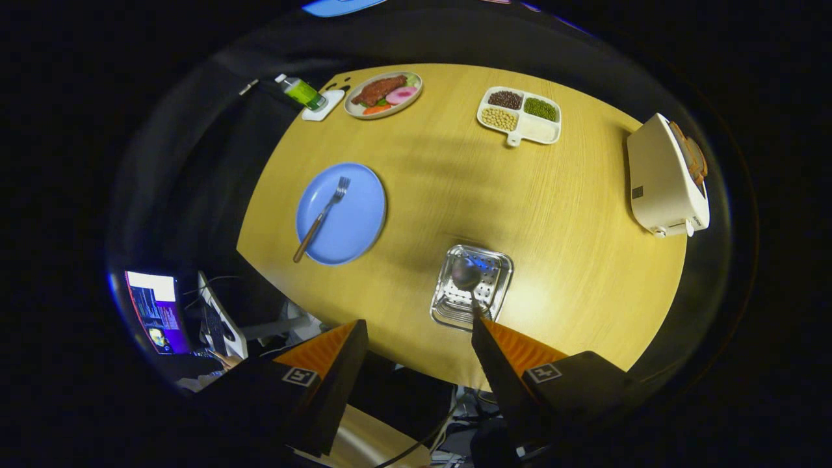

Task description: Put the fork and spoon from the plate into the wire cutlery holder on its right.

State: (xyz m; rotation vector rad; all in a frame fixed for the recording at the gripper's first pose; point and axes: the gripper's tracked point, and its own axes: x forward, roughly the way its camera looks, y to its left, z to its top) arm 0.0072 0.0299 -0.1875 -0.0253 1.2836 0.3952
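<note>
The tongs [419, 338] hang high over the worktop [585, 260], fingers spread wide apart and grasping nothing. Just ahead of the right finger [513, 354] stands the wire cutlery holder [471, 287], seen from above, with the spoon [466, 274] already standing in it, bowl up. The fork [322, 218] lies on the blue plate [351, 224], well apart from the holder at about nine o'clock from it. Its tines point toward one o'clock and its wooden handle runs down toward seven o'clock, the end overhanging the plate's rim.

So the step in hand, as I judge it, is fetching the fork. To do it well:

- Swing the tongs across toward ten o'clock and descend over the handle, not the tines; the wooden part should give a surer hold than thin metal.
- Turn the wrist so the fingers straddle the handle crosswise, one on each side.
- Take it near the overhanging end, where there is room under it for a fingertip; the middle lies flat on the plate and may skid.
- Close gently, lift clear of the rim, then tip the fork upright before lowering it beside the spoon, so it does not knock that out.

The food plate [383, 94], the divided tray of beans [520, 114] and the toaster [663, 175] lie beyond, out of the path.
</note>
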